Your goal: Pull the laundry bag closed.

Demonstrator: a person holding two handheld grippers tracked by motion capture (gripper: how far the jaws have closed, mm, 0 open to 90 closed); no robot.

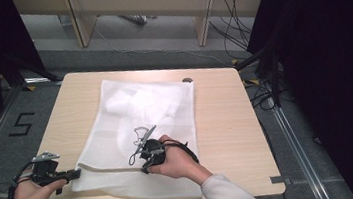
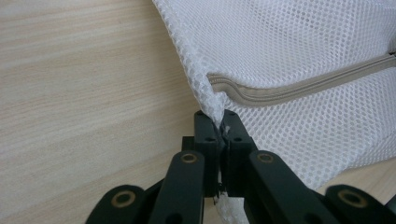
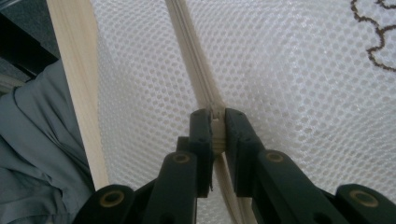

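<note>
A white mesh laundry bag lies flat on the wooden table, with something white bunched inside it. A beige zipper runs along the bag's near side. My left gripper is at the bag's near left corner, shut on the mesh just beside the zipper's end; its closed tips pinch the fabric. My right gripper rests on the bag farther right and points left. Its jaws are shut on the zipper, apparently at the slider.
A thin dark cord lies looped on the bag by the right gripper. The table's near edge is close to the zipper, with the person's grey clothing below it. Desks and cables stand beyond the table's far side.
</note>
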